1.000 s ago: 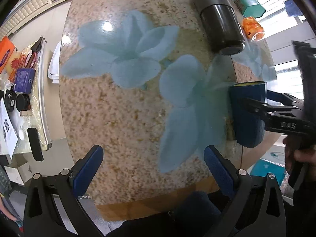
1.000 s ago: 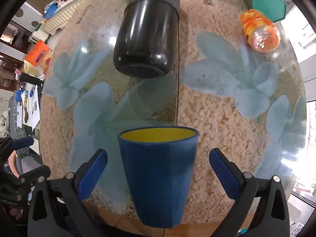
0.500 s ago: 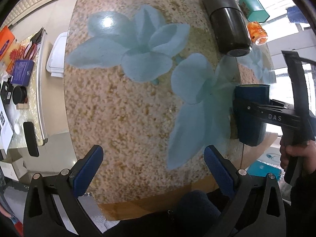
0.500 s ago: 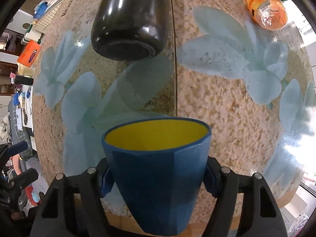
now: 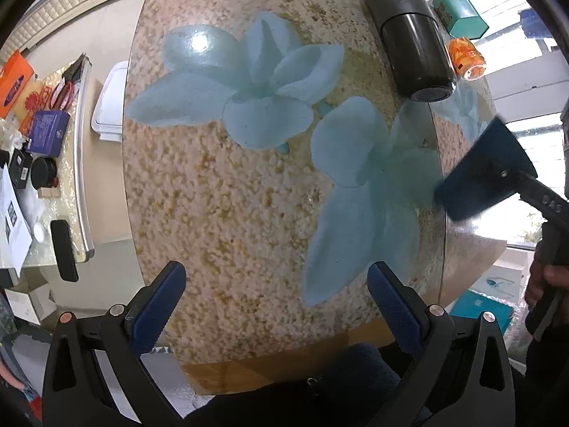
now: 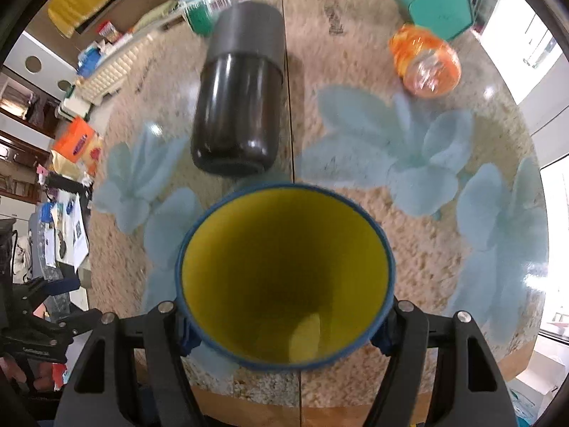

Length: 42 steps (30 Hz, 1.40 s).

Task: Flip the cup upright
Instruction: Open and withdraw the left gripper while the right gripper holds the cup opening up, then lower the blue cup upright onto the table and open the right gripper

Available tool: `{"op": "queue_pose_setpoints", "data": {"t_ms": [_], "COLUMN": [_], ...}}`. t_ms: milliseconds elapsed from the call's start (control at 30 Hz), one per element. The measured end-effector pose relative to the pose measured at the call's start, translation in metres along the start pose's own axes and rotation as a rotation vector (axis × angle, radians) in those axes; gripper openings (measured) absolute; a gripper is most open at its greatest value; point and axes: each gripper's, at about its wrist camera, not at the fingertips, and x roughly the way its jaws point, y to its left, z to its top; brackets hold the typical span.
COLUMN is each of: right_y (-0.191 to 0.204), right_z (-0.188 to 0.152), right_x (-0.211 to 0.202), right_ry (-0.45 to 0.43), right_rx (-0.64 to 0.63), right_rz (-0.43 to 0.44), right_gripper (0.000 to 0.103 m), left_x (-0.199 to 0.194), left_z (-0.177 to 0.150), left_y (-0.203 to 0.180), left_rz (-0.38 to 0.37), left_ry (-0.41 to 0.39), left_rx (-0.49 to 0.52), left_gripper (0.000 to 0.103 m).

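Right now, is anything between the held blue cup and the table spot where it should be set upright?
Nothing visible does. The right gripper is shut on the blue cup with the yellow inside, tilted over bare floral tabletop. The lying black cylindrical flask and orange bottle lie farther back.

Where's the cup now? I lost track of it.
The cup is clamped in the right gripper, tilted above the table's near right edge, just before the black flask.

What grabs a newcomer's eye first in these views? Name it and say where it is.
The blue cup with its bright yellow inside fills the right wrist view, clamped between the right gripper fingers and tilted above the table. Behind it a dark bottle lies on its side on the table's pale blue flower print, with an orange bottle further back.
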Motion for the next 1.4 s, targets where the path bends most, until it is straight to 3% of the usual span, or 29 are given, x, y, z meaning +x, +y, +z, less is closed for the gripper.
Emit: {"op": "queue_pose_setpoints", "data": {"t_ms": [333,567,867,933,1000,1033,1200,1400], "right_y": [0.034,0.048,0.049,0.049,0.047,0.046,0.047,0.050], "right_z": [-0.013,-0.013,-0.028,-0.028,-0.027,-0.027,-0.026,-0.022], "right_x": [-0.011,0.017,0.015,0.015,0.013,0.013,0.007,-0.017], "right_ry": [-0.209,-0.213,-0.211,-0.213,-0.213,-0.215,-0.230,-0.292], "right_rx": [-0.106,-0.135,-0.157,-0.145,-0.124,-0.121,-0.116,-0.129], "right_rz": [-0.054,-0.075,-0.067,-0.052,-0.029,-0.025,-0.008,0.027], "right_gripper": [0.070,0.070,0.070,0.074,0.088,0.090,0.098,0.099], "left_x": [-0.005,-0.008,-0.007,-0.007,-0.007,-0.007,-0.007,-0.013], "left_z": [0.002,0.003,0.004,0.005,0.005,0.005,0.006,0.011], "left_y": [-0.013,-0.014,-0.017,-0.018,-0.019,-0.019,-0.018,-0.020], "left_rz": [0.093,0.139,0.147,0.141,0.138,0.136,0.120,0.088], "left_ry": [0.002,0.000,0.005,0.003,0.001,0.001,-0.003,-0.031], "left_rx": [0.075,0.110,0.125,0.130,0.131,0.131,0.116,0.090], "left_gripper": [0.103,0.103,0.102,0.103,0.103,0.103,0.103,0.102]}}
